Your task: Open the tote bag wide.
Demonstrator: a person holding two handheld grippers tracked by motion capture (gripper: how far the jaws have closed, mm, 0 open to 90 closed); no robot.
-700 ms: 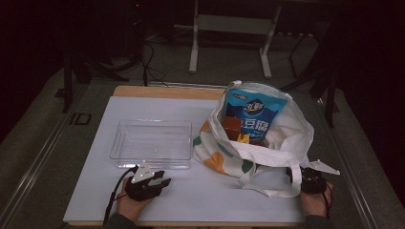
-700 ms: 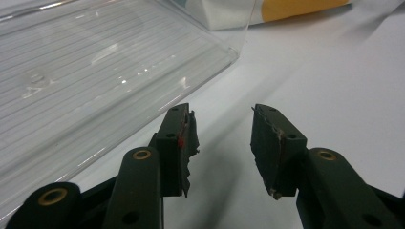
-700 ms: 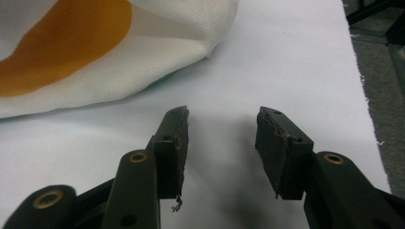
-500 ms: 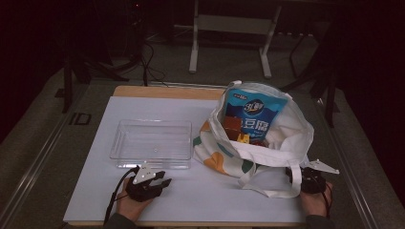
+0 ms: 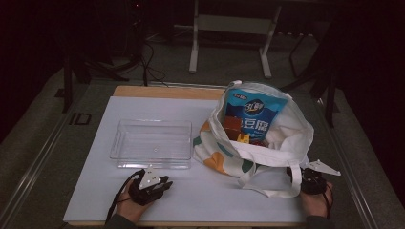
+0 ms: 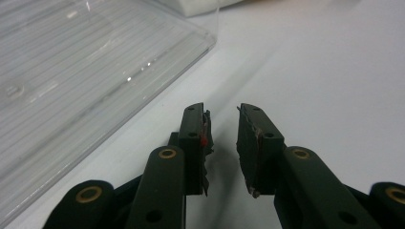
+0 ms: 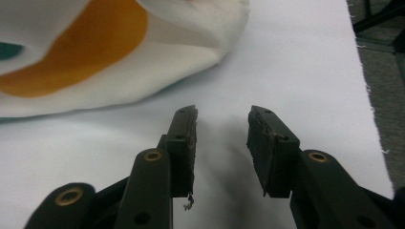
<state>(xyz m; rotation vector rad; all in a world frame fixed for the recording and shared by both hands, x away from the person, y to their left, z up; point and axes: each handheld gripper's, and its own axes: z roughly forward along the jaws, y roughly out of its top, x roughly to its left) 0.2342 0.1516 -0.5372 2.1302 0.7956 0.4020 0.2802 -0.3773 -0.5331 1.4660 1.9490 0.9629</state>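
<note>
Tote bag [image 5: 258,152] sits on the right half of my white table [image 5: 143,200], mouth open, white cloth with orange and teal patches, handle loop trailing toward the near edge. Blue snack packet [image 5: 255,114] stands upright inside it, with a brown box [image 5: 233,128] and something yellow just beside it. My right gripper [image 5: 313,180] rests on the table just beside the bag's near right corner; in the right gripper view [image 7: 222,125] the jaws stand apart with nothing between them, the bag's orange patch [image 7: 76,52] near ahead on the left. Clear plastic tray [image 5: 152,143] lies left of the bag, close to it, empty. My left gripper [image 5: 152,185] is on the table near the tray's front edge; in the left gripper view [image 6: 223,125] jaws parted, gripping nothing, tray corner [image 6: 95,71] up left
</note>
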